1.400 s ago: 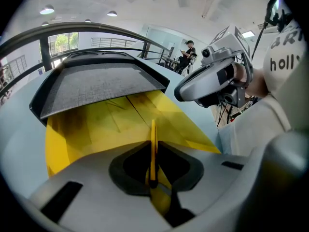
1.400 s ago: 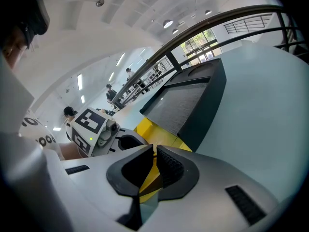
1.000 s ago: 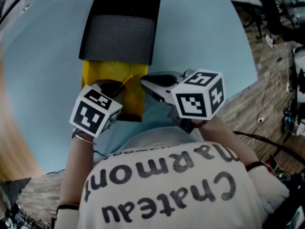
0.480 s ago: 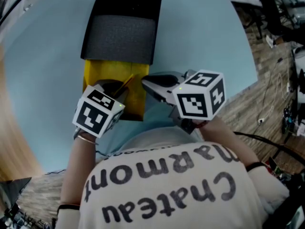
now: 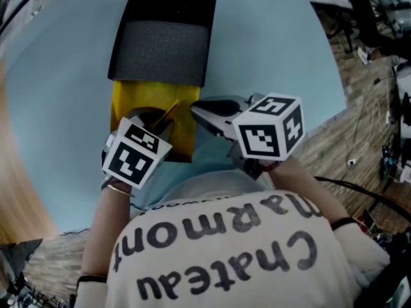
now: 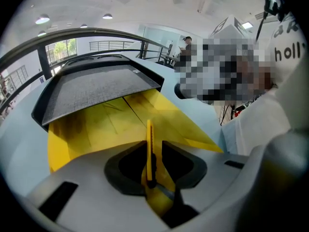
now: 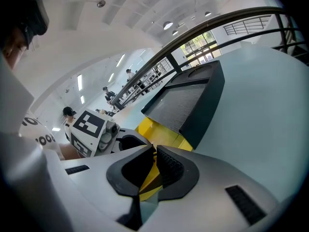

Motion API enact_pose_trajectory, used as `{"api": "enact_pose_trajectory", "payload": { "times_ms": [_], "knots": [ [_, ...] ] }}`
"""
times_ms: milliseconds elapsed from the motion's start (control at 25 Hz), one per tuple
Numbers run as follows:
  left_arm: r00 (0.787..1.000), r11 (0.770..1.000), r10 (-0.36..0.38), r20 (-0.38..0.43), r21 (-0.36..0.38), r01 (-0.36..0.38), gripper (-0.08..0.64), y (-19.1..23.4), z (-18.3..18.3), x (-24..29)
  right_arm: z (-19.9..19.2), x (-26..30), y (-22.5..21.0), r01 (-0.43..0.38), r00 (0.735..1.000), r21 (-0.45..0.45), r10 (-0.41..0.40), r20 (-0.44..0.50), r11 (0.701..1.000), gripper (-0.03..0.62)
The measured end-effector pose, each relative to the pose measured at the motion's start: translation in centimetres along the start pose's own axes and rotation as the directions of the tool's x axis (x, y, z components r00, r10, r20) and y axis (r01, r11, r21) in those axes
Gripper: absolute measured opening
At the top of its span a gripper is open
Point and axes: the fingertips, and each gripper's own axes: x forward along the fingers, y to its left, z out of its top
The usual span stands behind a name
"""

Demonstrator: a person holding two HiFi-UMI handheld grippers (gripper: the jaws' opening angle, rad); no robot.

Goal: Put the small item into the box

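As the jaws of the left gripper [image 6: 150, 151] have just been spreading, the yellow flap [image 6: 149, 129] stands free between them. Right gripper [image 7: 155, 163] pinches the box [image 5: 131, 101] at its 3 o'clock edge. Reads as letting the flap go, not yet loading.

There is one yellow cardboard box [image 5: 138, 98] and one black lid lined with grey foam [image 5: 164, 40]. There is also one pale-blue round table [image 5: 270, 56].

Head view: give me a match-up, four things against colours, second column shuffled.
Things:
1. lid
2. box
3. table
4. floor

Colours:
A. light blue
B. wood brown
C. black
D. yellow

Pairs: 1-C, 2-D, 3-A, 4-B
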Motion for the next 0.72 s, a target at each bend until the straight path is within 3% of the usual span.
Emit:
{"api": "enact_pose_trajectory", "payload": {
  "times_ms": [720],
  "knots": [
    [0.992,0.988,0.123,-0.029,0.094,-0.12,0.115,-1.2,-0.9,0.4,-1.5,-1.4,0.1,-0.014,1.0,-0.004,0.014,-0.001,1.0,0.048]
  ]
}}
